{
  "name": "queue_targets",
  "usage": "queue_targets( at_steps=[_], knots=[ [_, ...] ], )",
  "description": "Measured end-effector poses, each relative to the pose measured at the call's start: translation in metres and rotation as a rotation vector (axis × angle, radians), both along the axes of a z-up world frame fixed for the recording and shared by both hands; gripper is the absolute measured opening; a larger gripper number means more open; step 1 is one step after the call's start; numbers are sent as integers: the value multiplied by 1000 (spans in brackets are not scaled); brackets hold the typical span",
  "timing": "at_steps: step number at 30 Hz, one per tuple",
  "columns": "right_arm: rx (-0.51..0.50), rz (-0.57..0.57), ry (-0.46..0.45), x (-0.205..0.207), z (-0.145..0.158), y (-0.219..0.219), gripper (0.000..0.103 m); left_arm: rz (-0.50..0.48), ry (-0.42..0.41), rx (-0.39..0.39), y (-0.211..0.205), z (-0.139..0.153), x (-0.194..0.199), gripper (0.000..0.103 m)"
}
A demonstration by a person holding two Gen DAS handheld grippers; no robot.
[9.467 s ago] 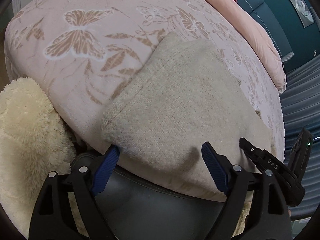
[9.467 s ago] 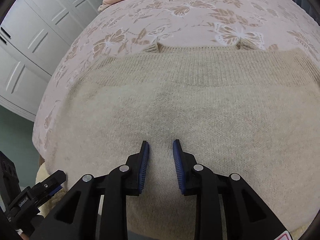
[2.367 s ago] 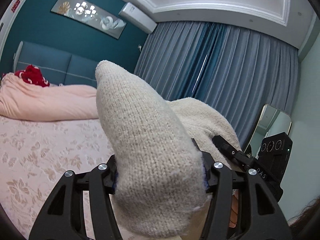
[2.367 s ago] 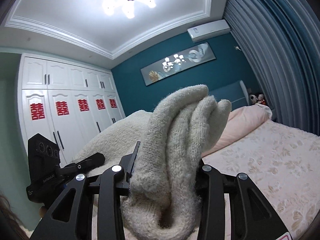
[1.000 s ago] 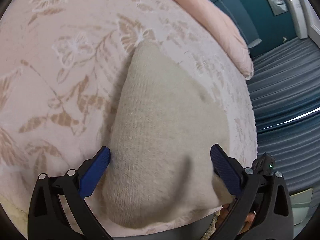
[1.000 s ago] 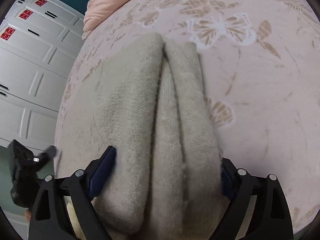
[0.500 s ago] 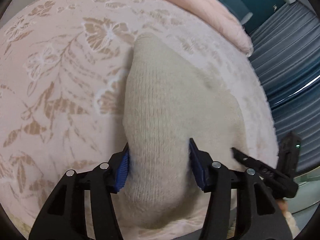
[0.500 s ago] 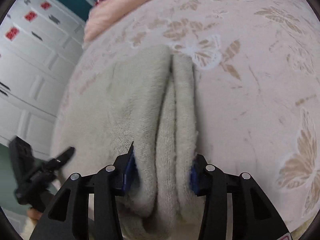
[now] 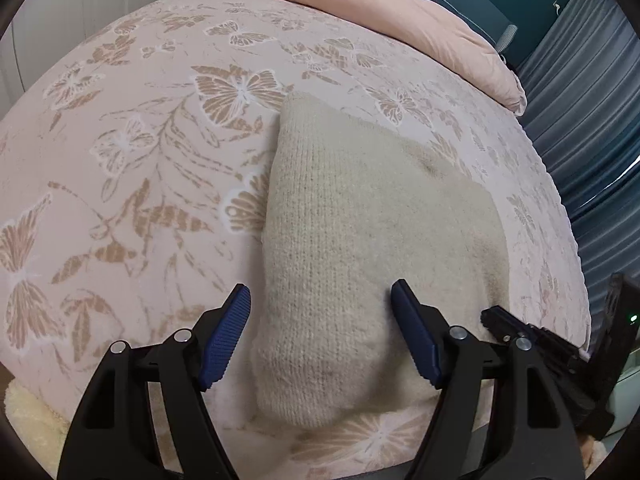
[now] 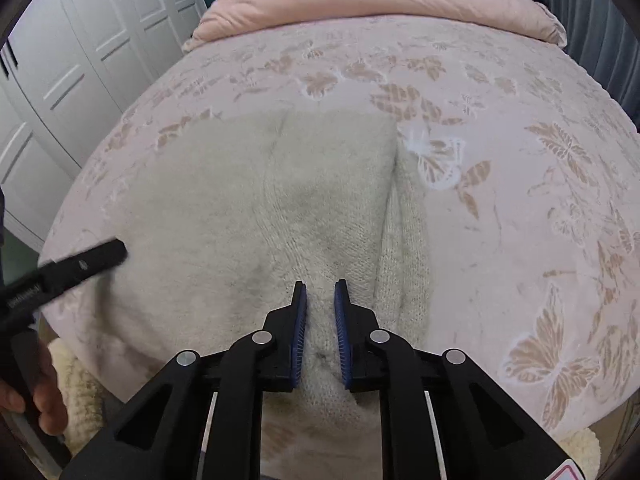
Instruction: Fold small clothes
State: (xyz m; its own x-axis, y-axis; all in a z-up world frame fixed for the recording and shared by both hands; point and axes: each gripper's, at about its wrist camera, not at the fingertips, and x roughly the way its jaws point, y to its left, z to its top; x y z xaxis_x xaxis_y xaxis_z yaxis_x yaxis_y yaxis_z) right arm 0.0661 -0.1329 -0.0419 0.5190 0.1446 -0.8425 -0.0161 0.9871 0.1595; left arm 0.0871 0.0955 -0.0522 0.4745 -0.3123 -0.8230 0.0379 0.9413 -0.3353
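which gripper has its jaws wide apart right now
The left gripper: its blue pads straddle the folded sweater. The right gripper leaves only a narrow gap.

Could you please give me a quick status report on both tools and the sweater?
Left tool open, straddling the folded sweater. Right tool nearly closed over its near edge, grip unclear. Sweater flat on butterfly bedspread. Nothing in the way.
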Motion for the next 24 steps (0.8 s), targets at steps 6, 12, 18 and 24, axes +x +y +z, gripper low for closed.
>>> queue_targets(
  at_steps=[6, 12, 18, 24],
  knots=[
    [-118, 24, 75, -3, -33, 6, 12, -60, -112, 169, -16, 27, -27, 70],
    [66, -69, -17, -20, 18, -12, 18, -80, -96, 203, -32, 34, -45, 76],
    [9, -152, -75, -70, 34, -16, 41, -55, -155, 236, -46, 51, -66, 91],
    [1, -156, -64, -101, 17, -3, 53, -50, -176, 305, -61, 54, -77, 91]
  ],
)
